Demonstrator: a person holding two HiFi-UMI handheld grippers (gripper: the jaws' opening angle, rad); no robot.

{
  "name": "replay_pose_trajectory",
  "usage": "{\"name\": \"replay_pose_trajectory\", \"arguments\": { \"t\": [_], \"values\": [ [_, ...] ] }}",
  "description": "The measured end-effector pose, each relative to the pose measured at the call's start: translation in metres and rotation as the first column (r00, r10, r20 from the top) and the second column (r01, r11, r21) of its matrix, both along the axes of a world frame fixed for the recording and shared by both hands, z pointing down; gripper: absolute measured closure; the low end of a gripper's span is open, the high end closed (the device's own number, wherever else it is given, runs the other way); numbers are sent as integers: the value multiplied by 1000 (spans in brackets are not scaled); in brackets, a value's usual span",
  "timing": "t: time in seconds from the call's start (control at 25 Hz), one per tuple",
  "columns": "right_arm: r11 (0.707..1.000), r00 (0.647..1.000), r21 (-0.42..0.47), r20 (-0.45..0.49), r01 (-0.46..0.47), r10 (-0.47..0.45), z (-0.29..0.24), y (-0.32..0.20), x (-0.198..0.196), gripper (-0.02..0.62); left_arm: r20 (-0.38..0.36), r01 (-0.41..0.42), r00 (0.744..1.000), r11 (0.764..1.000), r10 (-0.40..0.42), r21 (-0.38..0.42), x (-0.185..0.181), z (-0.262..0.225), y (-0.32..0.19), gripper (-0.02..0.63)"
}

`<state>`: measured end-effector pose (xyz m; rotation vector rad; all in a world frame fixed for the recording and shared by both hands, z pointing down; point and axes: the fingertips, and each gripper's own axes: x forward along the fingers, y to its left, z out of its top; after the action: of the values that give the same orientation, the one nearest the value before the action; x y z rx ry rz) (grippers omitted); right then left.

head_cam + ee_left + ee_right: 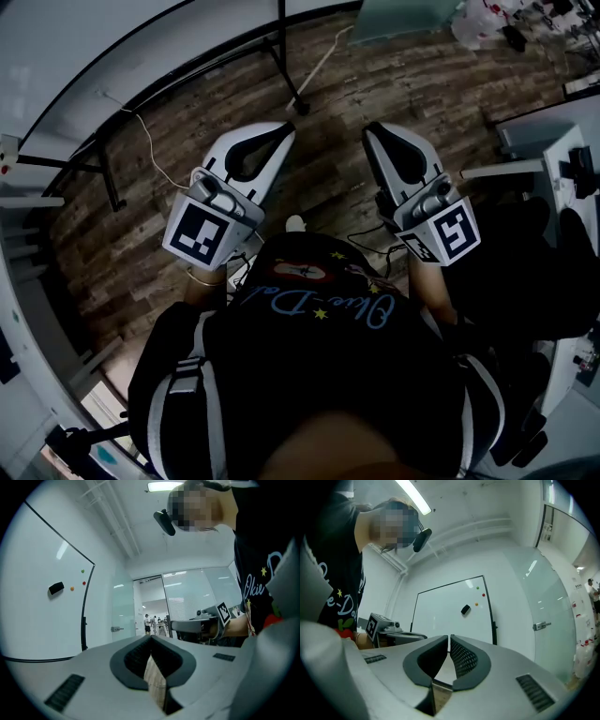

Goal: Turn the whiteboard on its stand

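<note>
The whiteboard (103, 52), white with a thin black frame, stands at the upper left of the head view on a black stand (284, 66) with a foot on the wood floor. It fills the left of the left gripper view (37, 620) and sits mid-frame in the right gripper view (450, 611), carrying a black eraser (465, 609) and small coloured magnets (480, 595). My left gripper (284, 131) (151, 637) and right gripper (368, 131) (448, 637) are held side by side in front of the person, level, well short of the board. Both are shut with nothing between them.
A thin cable (155, 150) trails over the wood floor under the board. A white desk (553, 155) and dark chair (530, 253) stand at the right. A glass door with a handle (543, 625) is beside the board. Several people (147, 623) stand far off down the corridor.
</note>
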<state>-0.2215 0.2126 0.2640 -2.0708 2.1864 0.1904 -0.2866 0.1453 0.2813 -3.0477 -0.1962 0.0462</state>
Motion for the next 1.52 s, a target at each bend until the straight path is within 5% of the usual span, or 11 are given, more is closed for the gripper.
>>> {"name": "replay_pose_trajectory", "arguments": {
  "t": [0.64,1.52],
  "values": [
    [997,998,40,0,69,-69,-1,-25,45,557,-3,38,999,999,-38,-11,46,2,-18,581],
    [973,976,71,16,217,-219,1,-56,167,554,30,138,990,990,-138,6,173,0,-32,581]
  ]
}}
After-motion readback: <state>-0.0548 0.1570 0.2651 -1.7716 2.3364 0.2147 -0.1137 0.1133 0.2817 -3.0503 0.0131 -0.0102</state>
